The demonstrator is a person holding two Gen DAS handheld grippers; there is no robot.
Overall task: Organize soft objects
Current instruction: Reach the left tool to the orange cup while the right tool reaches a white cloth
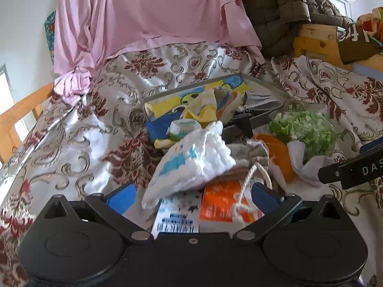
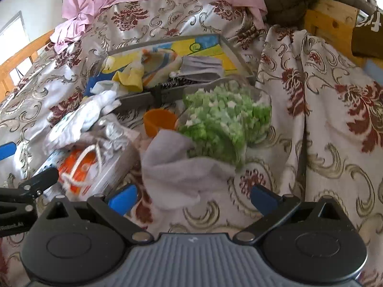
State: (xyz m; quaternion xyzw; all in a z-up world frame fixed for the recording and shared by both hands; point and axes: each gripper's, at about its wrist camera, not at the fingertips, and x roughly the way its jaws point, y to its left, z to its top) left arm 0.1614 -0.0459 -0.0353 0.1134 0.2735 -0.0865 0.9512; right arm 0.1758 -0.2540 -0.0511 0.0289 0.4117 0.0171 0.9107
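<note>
On the floral satin bedspread (image 1: 79, 129), the left gripper (image 1: 191, 197) hangs with fingers wide before a limp white knitted cloth (image 1: 191, 160); pinch its bunched top. Rightward, the right gripper (image 2: 192, 197), equally wide, faces a floppy grey felt cloth (image 2: 177, 167).

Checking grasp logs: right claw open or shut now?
Open. In the right wrist view the right claw has blue fingers spread wide, nothing between them, above the grey cloth.

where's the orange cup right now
In the right wrist view the orange cup sits left of centre on the bedspread, between the green bouquet and the grey tray.
</note>
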